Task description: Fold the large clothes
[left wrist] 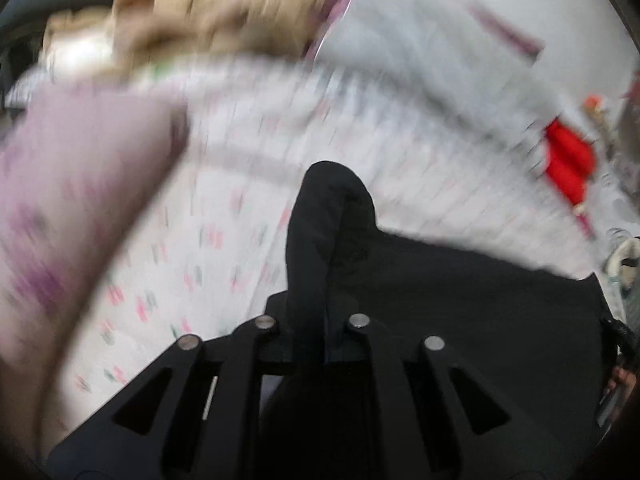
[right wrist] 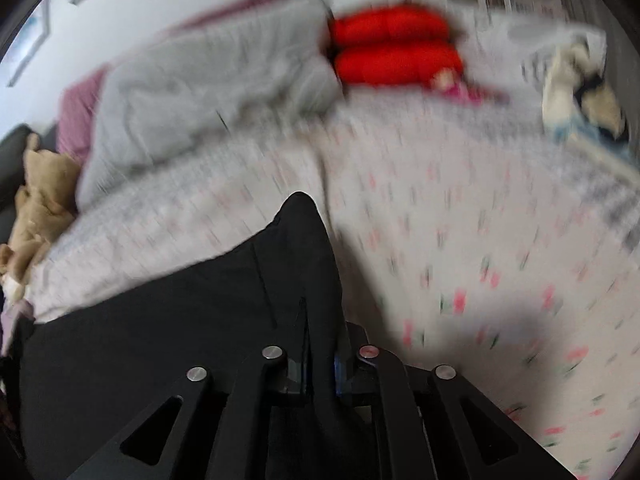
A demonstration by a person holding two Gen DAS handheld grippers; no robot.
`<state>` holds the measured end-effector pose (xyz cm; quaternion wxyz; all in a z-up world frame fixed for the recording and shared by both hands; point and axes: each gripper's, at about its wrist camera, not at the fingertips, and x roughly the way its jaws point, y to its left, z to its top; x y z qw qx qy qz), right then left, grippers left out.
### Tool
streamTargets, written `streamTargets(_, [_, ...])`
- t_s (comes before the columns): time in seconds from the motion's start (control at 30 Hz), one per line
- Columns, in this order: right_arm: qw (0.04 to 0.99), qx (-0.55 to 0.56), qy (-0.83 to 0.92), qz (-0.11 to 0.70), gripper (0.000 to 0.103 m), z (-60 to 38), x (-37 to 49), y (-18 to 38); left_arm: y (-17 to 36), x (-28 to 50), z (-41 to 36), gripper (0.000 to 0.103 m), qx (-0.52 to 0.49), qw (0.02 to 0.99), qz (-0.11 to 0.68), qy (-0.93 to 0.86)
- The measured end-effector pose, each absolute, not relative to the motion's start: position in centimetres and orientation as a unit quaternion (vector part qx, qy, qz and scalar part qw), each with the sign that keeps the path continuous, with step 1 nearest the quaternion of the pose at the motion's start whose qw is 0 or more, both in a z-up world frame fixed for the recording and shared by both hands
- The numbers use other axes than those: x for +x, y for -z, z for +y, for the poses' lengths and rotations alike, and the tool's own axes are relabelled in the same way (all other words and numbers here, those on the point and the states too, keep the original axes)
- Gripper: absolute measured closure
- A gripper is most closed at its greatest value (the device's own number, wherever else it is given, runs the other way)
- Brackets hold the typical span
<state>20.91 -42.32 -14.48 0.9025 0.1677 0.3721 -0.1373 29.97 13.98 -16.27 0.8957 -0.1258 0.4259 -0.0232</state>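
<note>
Over the floral bedsheet (right wrist: 460, 240), we see our left gripper (left wrist: 310, 328) and right gripper (right wrist: 318, 356) each clenched on a black garment (left wrist: 460, 292) stretched between them, no legible writing through the blur.

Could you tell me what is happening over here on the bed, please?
A person is folding a black garment over a floral bedsheet. The left gripper and the right gripper each pinch a bunched corner of it, with the cloth stretched between them. The pictures are motion-blurred. A grey duvet and red cushions lie beyond.
</note>
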Motion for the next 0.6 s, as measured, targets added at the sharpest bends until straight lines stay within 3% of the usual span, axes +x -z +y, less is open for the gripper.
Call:
streamTargets(0.07, [0.884, 0.192, 0.151, 0.399, 0.081, -43.5, 21.1, 16.0, 18.4, 30.3, 14.7, 0.077, -0.144, 0.877, 0.458, -0.002])
streamTargets(0.1, [0.880, 0.194, 0.168, 0.400, 0.074, -43.9, 21.0, 15.8, 18.2, 30.2, 14.9, 0.077, -0.147, 0.879, 0.454, -0.008])
streamTargets(0.2, [0.889, 0.162, 0.189, 0.384, 0.068, -43.3, 21.0, 13.7, 15.4, 30.2, 14.6, 0.064, -0.118, 0.892, 0.434, -0.045])
streamTargets(0.27, [0.903, 0.145, 0.171, 0.366, 0.051, -41.1, 21.5, 12.0, 13.1, 29.8, 13.7, 0.047, -0.123, 0.909, 0.397, -0.031])
streamTargets(0.3, [0.909, 0.141, 0.156, 0.361, 0.030, -39.9, 21.9, 11.5, 12.2, 29.8, 12.6, 0.044, -0.123, 0.914, 0.386, -0.014])
streamTargets(0.33, [0.915, 0.133, 0.137, 0.355, 0.022, -38.4, 22.3, 11.2, 11.6, 29.9, 11.5, 0.040, -0.120, 0.917, 0.380, 0.004])
streamTargets(0.47, [0.918, 0.090, 0.042, 0.384, 0.022, -32.1, 24.7, 12.3, 13.4, 30.6, 7.3, 0.035, -0.110, 0.904, 0.409, 0.063])
streamTargets(0.6, [0.895, 0.087, 0.051, 0.434, 0.022, -33.7, 25.4, 16.4, 17.4, 31.5, 8.5, 0.035, -0.087, 0.881, 0.463, 0.034])
